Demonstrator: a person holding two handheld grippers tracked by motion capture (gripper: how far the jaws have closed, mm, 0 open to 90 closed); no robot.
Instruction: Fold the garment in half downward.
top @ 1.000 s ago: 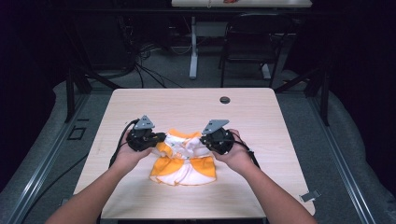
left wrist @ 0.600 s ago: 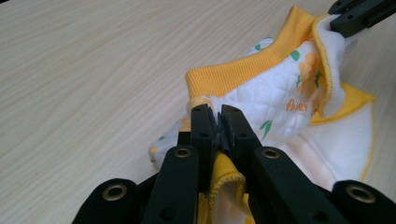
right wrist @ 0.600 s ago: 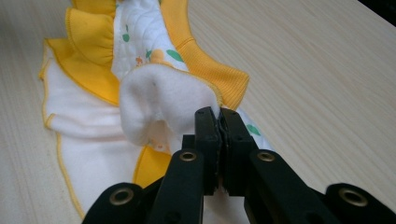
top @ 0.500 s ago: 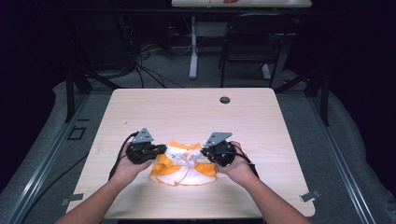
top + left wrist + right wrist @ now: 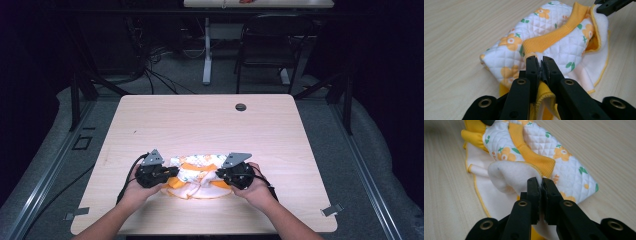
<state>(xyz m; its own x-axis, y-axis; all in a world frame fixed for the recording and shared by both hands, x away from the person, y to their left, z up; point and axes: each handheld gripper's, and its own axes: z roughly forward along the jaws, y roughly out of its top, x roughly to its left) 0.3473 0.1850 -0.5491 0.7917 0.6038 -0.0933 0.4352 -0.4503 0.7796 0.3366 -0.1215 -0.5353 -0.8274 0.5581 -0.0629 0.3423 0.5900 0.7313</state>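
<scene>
A small quilted garment point(image 5: 196, 176), white with orange flowers and ribbed orange trim, lies bunched on the pale wood-grain table point(image 5: 210, 120) near its front edge. The left gripper point(image 5: 539, 65) pinches a soft hemmed orange edge; the right gripper point(image 5: 541, 185) clamps fleecy white lining. Both sets of 2 black jaws look fully closed on fabric.
</scene>
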